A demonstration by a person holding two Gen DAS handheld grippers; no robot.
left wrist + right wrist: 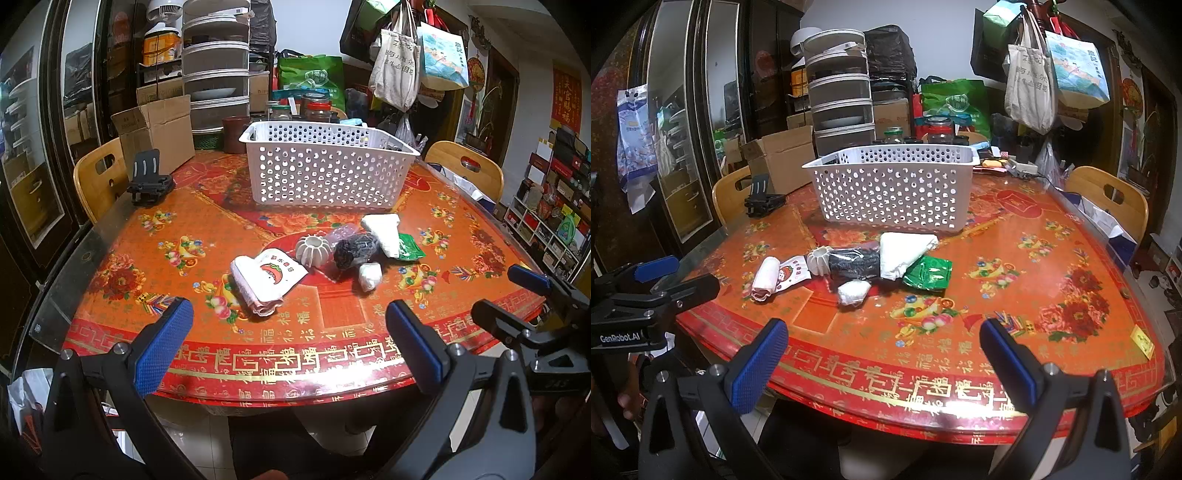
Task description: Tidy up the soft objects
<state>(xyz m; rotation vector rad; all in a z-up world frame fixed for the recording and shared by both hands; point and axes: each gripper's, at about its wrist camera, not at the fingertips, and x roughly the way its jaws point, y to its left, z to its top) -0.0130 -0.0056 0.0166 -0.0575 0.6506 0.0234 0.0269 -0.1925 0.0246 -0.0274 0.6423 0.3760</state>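
A cluster of soft items lies mid-table: a rolled towel with a printed white pouch (260, 284) (768, 277), a white ribbed piece (312, 251) (819, 260), a black bundle (354, 249) (855, 264), a small white wad (369, 276) (853, 291), a white folded cloth (384, 230) (905, 253) and a green packet (410, 249) (927, 275). A white perforated basket (325, 166) (892, 184) stands behind them. My left gripper (290, 343) is open and empty at the near edge. My right gripper (884, 358) is open and empty too, right of the left one.
The table (332, 354) carries a red patterned cover. A black stand (149, 181) and a cardboard box (159, 129) sit at the back left. Jars (317, 107) and clutter stand behind the basket. Wooden chairs (98, 177) (1108, 195) flank the table.
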